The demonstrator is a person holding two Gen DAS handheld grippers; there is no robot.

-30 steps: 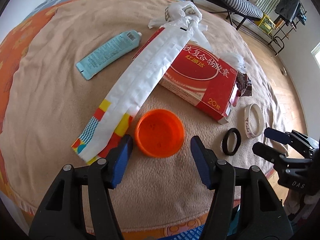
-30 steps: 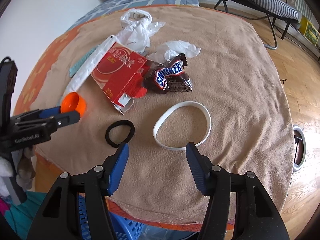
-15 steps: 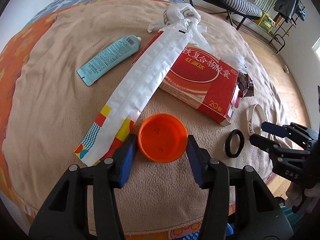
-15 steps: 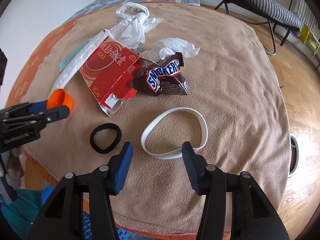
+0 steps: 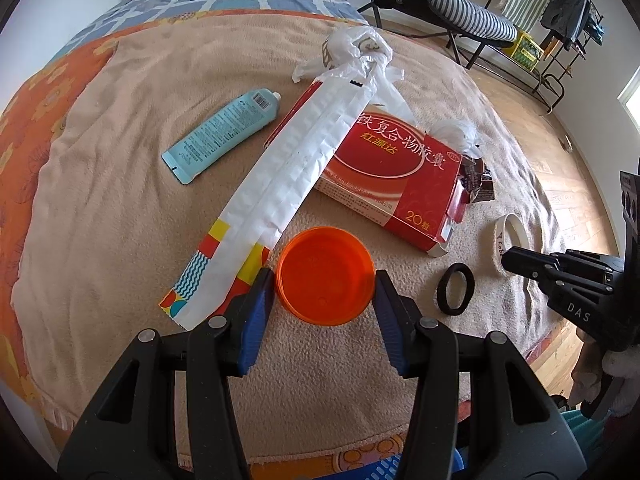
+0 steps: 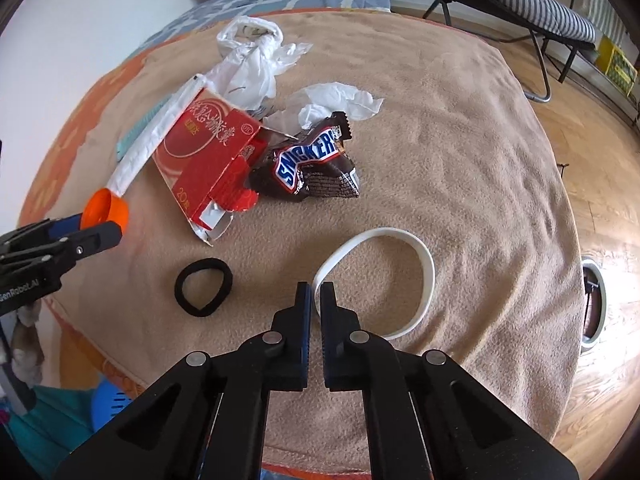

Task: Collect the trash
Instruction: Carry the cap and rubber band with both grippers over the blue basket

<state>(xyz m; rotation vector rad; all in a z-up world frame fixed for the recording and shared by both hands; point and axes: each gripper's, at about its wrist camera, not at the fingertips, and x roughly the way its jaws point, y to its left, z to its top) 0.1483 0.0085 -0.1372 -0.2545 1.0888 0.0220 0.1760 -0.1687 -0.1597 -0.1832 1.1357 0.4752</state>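
Note:
My left gripper (image 5: 325,280) is shut on an orange plastic lid (image 5: 326,276) lying on the beige blanket (image 5: 120,208); its blue pads touch both sides. My right gripper (image 6: 316,294) is shut on the near edge of a white wristband (image 6: 424,276). Other trash lies beyond: a red carton (image 5: 394,178), a long white wrapper (image 5: 288,172), a knotted white plastic bag (image 6: 250,60), a Snickers wrapper (image 6: 312,164), a crumpled tissue (image 6: 336,100).
A teal tube (image 5: 222,134) lies left of the wrapper. A black hair tie (image 6: 203,286) lies left of my right gripper. A striped folding chair (image 6: 524,4) stands on the wood floor at the back right. A blue basket (image 6: 108,404) sits below the bed edge.
My left gripper moved forward and closed on the orange lid. My right gripper moved onto the wristband's near edge and shut on it.

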